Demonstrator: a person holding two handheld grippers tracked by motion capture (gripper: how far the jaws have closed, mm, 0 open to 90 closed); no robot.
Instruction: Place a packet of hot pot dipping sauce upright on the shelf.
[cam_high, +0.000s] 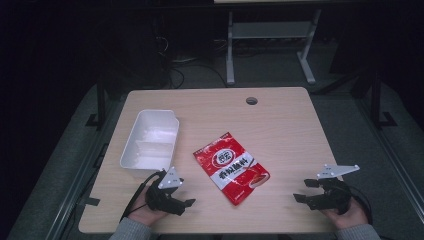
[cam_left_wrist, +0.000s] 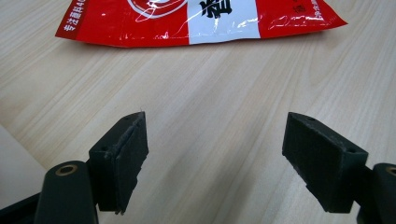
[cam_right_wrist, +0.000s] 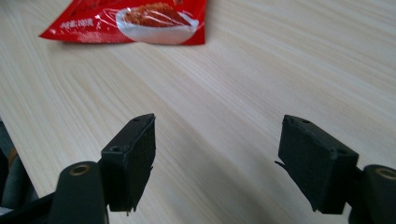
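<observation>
- Plainly, this looks like the approach step: both grippers rest low at the near edge of the table, and nothing is held.
- The red sauce packet lies flat near the middle of the table, between the 2 grippers and apart from each, turned at a slant.
- The left gripper sits just in front of the white 2-compartment tray, its jaws spread wide over bare wood; in the left gripper view the packet lies ahead of them.
- The right gripper rests near the table's right front corner, jaws likewise spread with nothing between them; in the right gripper view the packet's picture end faces it across a stretch of tabletop.
- The tray stands left of the packet, not touching it, and looks empty.
- Judged from this, the next move calls for 1 gripper to slide forward to the packet's nearest edge, come in low, and close on the thin film, since the packet lies flush with the wood.
</observation>
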